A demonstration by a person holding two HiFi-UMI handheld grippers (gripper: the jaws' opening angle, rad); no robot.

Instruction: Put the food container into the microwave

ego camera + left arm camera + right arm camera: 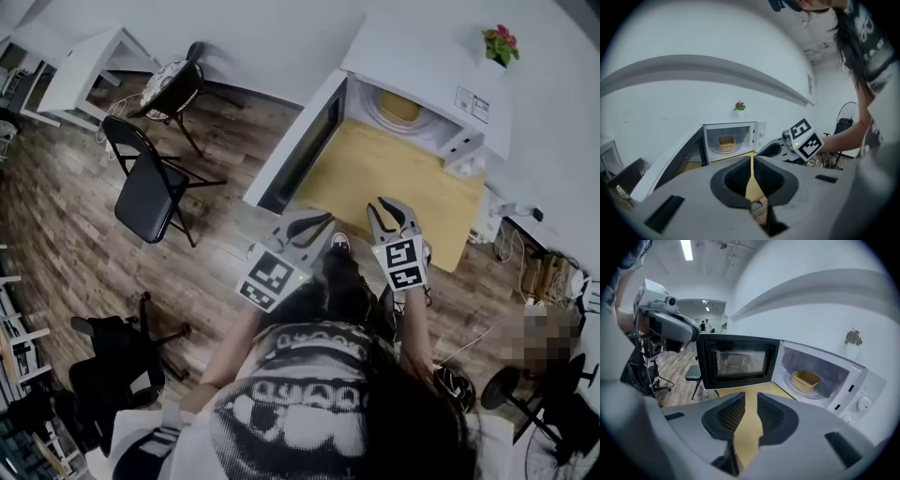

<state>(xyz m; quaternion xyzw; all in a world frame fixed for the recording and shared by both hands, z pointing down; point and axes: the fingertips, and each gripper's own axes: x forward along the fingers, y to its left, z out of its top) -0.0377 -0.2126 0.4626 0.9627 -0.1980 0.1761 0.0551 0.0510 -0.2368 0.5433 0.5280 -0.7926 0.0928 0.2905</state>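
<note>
Already inside the microwave (427, 56), resting upright on the round turntable (813, 393): the tan food container (806, 379), open on top, touched by neither gripper. Microwave white, standing at the far end of a light wooden table (394, 187), close to the white wall. Door (295, 150) swung wide open to the left side, with a dark window in it. On top of the microwave, a small pot plant (500, 42) with red flowers.

Nearer to the person, by the front edge of the table, both grippers held side by side and well apart from the container. Left gripper (751, 159): jaws almost together, only a thin slit between the ribbed pads, nothing held in it. Right gripper (751, 401): jaws a little apart, narrow gap, also nothing inside, only the table surface visible through it. Both pointed toward the open microwave.

Further out, wooden floor (75, 225) with a black folding chair (150, 183) to the left of the door, a white desk (84, 70) beyond it, and a standing fan (846, 122) on the right side.
</note>
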